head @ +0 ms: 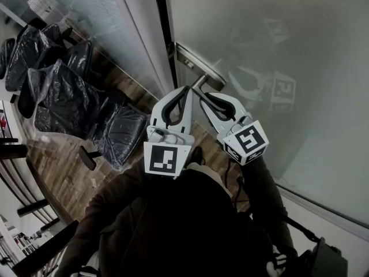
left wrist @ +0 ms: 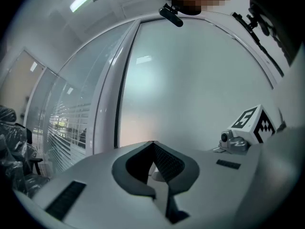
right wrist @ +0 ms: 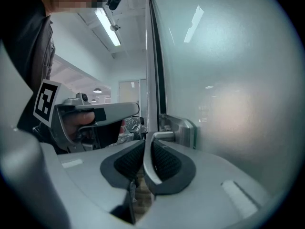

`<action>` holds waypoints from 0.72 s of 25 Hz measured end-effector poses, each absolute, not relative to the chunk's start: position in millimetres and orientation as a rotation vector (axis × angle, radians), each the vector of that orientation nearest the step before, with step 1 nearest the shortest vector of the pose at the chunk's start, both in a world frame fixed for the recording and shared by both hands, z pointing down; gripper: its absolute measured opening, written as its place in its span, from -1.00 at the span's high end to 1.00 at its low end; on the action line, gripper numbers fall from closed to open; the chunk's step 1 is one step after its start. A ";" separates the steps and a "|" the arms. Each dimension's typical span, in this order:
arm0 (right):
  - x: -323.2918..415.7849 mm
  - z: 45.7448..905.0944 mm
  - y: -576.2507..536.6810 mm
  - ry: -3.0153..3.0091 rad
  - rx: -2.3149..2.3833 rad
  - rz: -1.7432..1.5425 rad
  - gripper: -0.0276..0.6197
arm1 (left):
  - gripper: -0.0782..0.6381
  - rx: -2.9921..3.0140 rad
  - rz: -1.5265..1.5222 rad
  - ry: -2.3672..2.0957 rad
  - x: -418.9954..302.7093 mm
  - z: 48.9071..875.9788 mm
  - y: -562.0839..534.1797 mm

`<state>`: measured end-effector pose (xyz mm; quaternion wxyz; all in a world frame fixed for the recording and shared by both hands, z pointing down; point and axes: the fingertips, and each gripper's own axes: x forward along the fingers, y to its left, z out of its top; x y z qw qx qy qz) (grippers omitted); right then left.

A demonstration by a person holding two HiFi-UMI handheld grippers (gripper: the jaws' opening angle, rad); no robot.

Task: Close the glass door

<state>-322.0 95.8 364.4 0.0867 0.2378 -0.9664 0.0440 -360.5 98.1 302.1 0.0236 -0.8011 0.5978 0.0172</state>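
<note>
Two grippers: right gripper clamped on the door handle, left gripper pinched shut beside it, probably empty. Next up, swing the glass door home.

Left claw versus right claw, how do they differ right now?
The right claw is shut on the metal door handle; the left claw is shut with tips touching and nothing clamped. The right claw sits nearer the frosted glass door; the left claw sits beside it, toward the wrapped chairs. Both are white and point toward the handle.
</note>
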 end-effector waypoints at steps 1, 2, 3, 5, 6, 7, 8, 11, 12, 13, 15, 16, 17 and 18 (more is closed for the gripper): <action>-323.1 363.3 97.4 -2.878 0.704 0.130 0.73 | 0.79 -2.480 0.053 1.850 -361.1 300.5 98.9; -324.4 361.9 98.9 -2.878 0.700 0.130 0.73 | 0.79 -2.480 0.053 1.851 -361.8 298.7 99.4; -325.5 360.4 100.3 -2.879 0.696 0.132 0.73 | 0.79 -2.480 0.054 1.852 -362.4 296.7 99.9; -326.8 358.2 103.1 -2.881 0.689 0.136 0.73 | 0.79 -2.477 0.059 1.851 -362.9 293.1 101.1; -327.2 357.9 104.3 -2.880 0.687 0.137 0.73 | 0.79 -2.477 0.063 1.851 -362.9 292.3 102.0; -327.8 358.2 105.4 -2.879 0.686 0.137 0.73 | 0.79 -2.476 0.064 1.851 -362.8 292.3 103.1; -328.3 358.9 106.5 -2.878 0.686 0.137 0.73 | 0.79 -2.476 0.063 1.849 -362.8 292.8 104.4; -329.5 362.1 110.7 -2.877 0.681 0.143 0.73 | 0.79 -2.478 0.060 1.848 -362.4 295.5 108.7; -329.9 362.8 112.5 -2.879 0.677 0.148 0.73 | 0.79 -2.479 0.060 1.848 -362.3 296.3 109.8; -330.6 363.2 114.5 -2.881 0.672 0.152 0.73 | 0.79 -2.478 0.058 1.848 -362.6 296.6 110.6; -332.4 363.1 117.8 -2.885 0.666 0.157 0.73 | 0.79 -2.475 0.056 1.846 -363.7 296.1 111.4; -333.0 363.1 118.3 -2.886 0.666 0.157 0.73 | 0.79 -2.474 0.057 1.844 -364.0 295.7 111.5; -333.2 363.5 118.2 -2.887 0.668 0.157 0.73 | 0.79 -2.474 0.059 1.842 -364.1 295.7 111.6; -333.2 364.4 118.1 -2.886 0.668 0.156 0.73 | 0.79 -2.476 0.061 1.839 -363.7 296.2 111.8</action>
